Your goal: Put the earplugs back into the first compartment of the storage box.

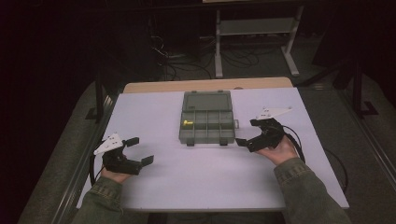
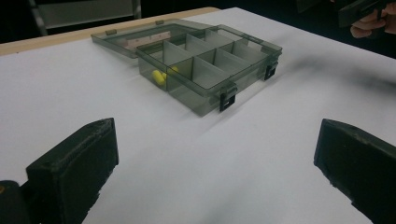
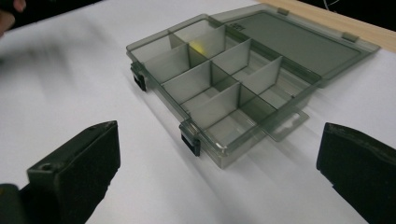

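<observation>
An open grey see-through compartment box (image 1: 207, 138) sits at the middle of the white table (image 1: 205, 172), its lid (image 1: 207, 100) lying flat on the far side. A small yellow piece (image 1: 187, 122) lies in a far-left compartment. My left gripper (image 1: 141, 150) rests open near the table's left edge, well short of the box. My right gripper (image 1: 247, 132) is open just right of the box's front corner. In the left gripper view the box (image 2: 187, 95) and the yellow piece (image 2: 159, 77) lie ahead of the wide-apart jaws. In the right gripper view the box (image 3: 161, 100) is close ahead.
A wooden strip (image 1: 208, 85) borders the table's far edge. Behind it stand a white metal frame (image 1: 254, 28) and cables (image 1: 177, 60) on the floor. The other hand's gripper (image 2: 364, 9) appears at the top right of the left gripper view.
</observation>
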A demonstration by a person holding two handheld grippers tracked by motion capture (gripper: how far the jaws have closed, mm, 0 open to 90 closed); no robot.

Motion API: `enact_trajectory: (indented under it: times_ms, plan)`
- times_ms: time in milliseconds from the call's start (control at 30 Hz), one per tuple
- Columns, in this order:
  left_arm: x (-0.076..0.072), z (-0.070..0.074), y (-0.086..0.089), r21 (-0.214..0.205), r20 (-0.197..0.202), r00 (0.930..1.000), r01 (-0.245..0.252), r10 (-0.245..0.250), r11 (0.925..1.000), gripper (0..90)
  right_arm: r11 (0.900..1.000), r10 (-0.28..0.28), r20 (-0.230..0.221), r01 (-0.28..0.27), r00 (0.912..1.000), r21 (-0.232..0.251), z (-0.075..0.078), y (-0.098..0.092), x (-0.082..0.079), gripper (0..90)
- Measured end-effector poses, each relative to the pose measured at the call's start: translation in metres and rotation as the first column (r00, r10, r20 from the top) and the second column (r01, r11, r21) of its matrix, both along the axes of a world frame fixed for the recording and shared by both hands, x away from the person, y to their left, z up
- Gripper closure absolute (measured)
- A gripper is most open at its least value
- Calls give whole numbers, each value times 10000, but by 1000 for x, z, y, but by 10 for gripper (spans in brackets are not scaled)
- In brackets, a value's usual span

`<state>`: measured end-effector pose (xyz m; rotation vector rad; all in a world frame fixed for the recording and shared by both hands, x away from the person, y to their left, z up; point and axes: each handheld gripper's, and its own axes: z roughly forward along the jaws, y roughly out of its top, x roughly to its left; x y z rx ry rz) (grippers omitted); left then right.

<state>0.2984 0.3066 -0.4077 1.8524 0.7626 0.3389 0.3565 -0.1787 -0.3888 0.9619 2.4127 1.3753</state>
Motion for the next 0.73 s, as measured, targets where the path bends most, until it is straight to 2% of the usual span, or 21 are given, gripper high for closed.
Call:
enact_trajectory:
  times_ms: [333, 400, 567, 733]
  plan:
    - [0, 0, 0, -34, 0, 10000, -54, 54, 10000, 0, 9970, -531, 483, 503, 9974, 585, -4, -40, -26, 0]
    - [0, 0, 0, -40, 5, 10000, -56, 56, 10000, 0, 9963, -606, 524, 573, 9968, 634, -6, -47, -32, 0]
    - [0, 0, 0, -18, -6, 10000, -77, 77, 10000, 0, 9919, -685, 507, 626, 9964, 1105, -13, -63, -46, 0]
    - [0, 0, -1, -28, -12, 10000, -94, 94, 10000, 0, 9919, -807, 782, 723, 9937, 1047, -18, -73, -58, 0]
